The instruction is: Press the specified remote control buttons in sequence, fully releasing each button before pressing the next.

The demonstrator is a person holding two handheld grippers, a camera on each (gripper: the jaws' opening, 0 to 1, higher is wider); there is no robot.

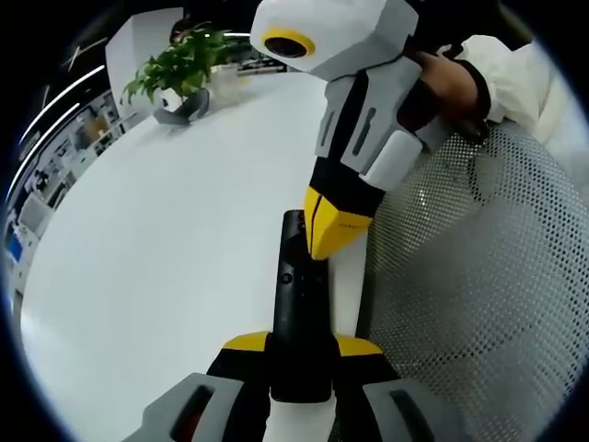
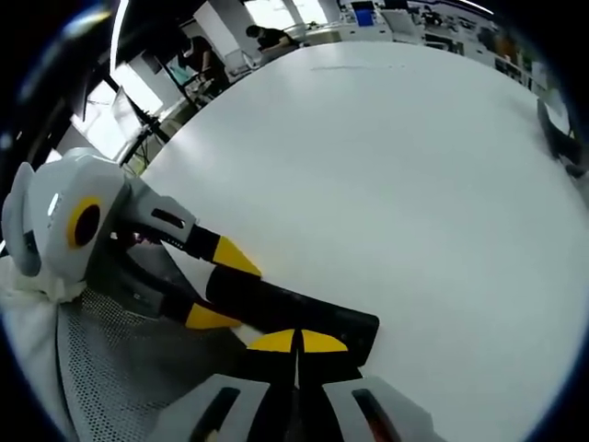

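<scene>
While the left gripper (image 1: 300, 354) has its yellow-tipped jaws clamped around the near end of the slim black plastic remote control (image 1: 296, 304), the right gripper (image 1: 329, 241) comes in from the far right with its jaws pinched together into one point, and that point sits on the remote's upper face near the far end. So my read is we're mid-press on one of the buttons in the sequence, though I can't tell from either view whether the button is actually pushed down or just touched.

From the right gripper view you get the same deal: the remote (image 2: 294, 315) is held out over the near edge of the round white surface (image 2: 386, 175), beside a white mesh chair back (image 2: 101, 368), with the left gripper (image 2: 207, 285) gripping it from the left.

Next move, I'd guess, is lifting that tip fully clear before going to the next button, while the remote is held steady.

As for writing or brands, nothing readable. There's a small round mark on the remote, but no legible labels.
</scene>
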